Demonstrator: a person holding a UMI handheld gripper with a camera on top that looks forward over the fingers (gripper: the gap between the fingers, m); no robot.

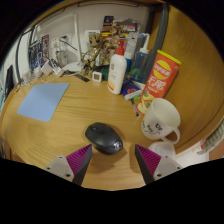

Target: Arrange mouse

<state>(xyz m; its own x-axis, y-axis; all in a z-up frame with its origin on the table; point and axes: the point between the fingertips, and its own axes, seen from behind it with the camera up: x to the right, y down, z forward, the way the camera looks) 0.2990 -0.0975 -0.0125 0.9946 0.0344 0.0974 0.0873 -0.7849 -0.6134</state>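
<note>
A dark grey computer mouse [104, 137] lies on the wooden desk [60, 135], just ahead of my fingers and slightly toward the left one. A light blue mouse mat [43, 101] lies flat on the desk further off to the left. My gripper [113, 160] is open and empty; its pink pads [150, 160] stand wide apart, with bare wood between them. The mouse is not touched by either finger.
A white patterned mug [160, 120] stands just beyond the right finger. Behind it are a red crisp tube [161, 75], a white lotion bottle [118, 72] and a clutter of bottles and small items along the wall.
</note>
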